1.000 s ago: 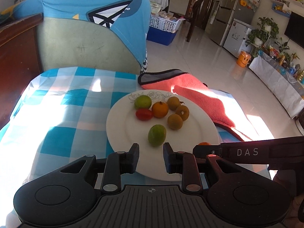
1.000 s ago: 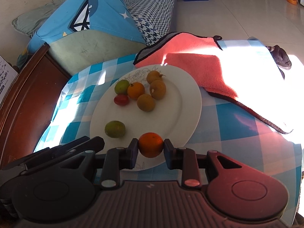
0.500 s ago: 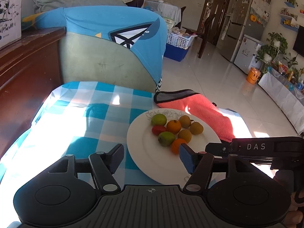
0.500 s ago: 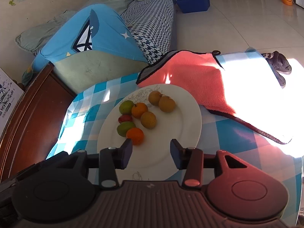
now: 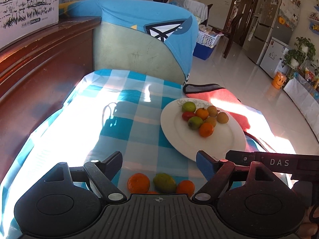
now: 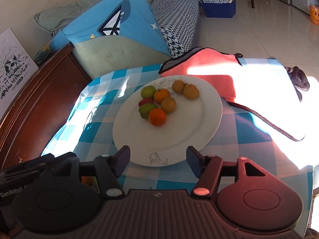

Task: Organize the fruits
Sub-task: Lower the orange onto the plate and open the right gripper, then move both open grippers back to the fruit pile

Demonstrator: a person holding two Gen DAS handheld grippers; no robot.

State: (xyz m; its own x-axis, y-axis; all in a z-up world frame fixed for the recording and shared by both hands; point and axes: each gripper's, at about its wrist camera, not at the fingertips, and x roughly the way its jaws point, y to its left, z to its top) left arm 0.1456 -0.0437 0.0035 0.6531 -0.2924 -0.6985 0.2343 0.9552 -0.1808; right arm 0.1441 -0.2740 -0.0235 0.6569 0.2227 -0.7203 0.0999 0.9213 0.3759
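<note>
A white plate (image 5: 229,139) (image 6: 179,139) on the blue checked tablecloth holds several fruits in a cluster: oranges (image 6: 157,116), green fruits (image 6: 148,92), a small red one (image 6: 145,101) and brown ones (image 6: 191,91). My left gripper (image 5: 159,162) is open and empty, held back from the plate's near-left. Below it lie loose fruits on the cloth: an orange (image 5: 138,182), a green fruit (image 5: 164,182) and another orange (image 5: 185,188). My right gripper (image 6: 158,160) is open and empty over the plate's near rim; its body shows in the left wrist view (image 5: 279,162).
A coral towel (image 5: 219,101) (image 6: 209,69) lies beyond the plate. A wooden cabinet (image 5: 39,59) stands to the left with a printed carton (image 5: 28,6) on it. A blue-covered sofa (image 6: 119,31) is behind the table. A dark slipper (image 6: 299,77) lies at the right.
My right gripper let go of an orange onto the plate beside the cluster and opened. Both grippers opened wide and pulled back from the plate; loose fruits came into the left wrist view.
</note>
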